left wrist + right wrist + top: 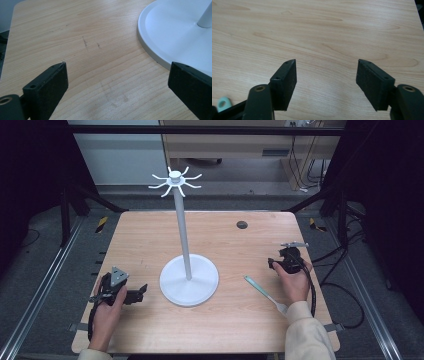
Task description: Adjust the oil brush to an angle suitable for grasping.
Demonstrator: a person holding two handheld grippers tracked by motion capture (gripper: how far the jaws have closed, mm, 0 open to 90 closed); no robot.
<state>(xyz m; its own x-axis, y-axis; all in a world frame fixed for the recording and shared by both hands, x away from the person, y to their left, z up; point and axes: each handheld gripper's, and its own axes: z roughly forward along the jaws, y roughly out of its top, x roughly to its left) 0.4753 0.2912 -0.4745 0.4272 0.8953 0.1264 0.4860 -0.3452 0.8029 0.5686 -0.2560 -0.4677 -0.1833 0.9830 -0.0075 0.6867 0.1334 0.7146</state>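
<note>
A white stand [183, 227] with a ring of hooks [175, 180] on top rises from a round base [200, 287] at the table's middle. My left gripper [139, 294] lies low just left of that base, jaws open over bare wood; in the left gripper view [117, 68] the base rim [155, 47] is at the right. My right gripper [281, 260] hovers at the right side, open [326, 62] with nothing between its jaws. A slim utensil with a pale green handle [260, 289] lies on the table by the right hand; its handle end [223, 103] is at that view's bottom left.
The wooden table [150, 245] has a dark round hole [242, 224] near its far edge. Metal rails [45, 280] run along both sides of the table, and cables [345, 300] lie on the floor at the right.
</note>
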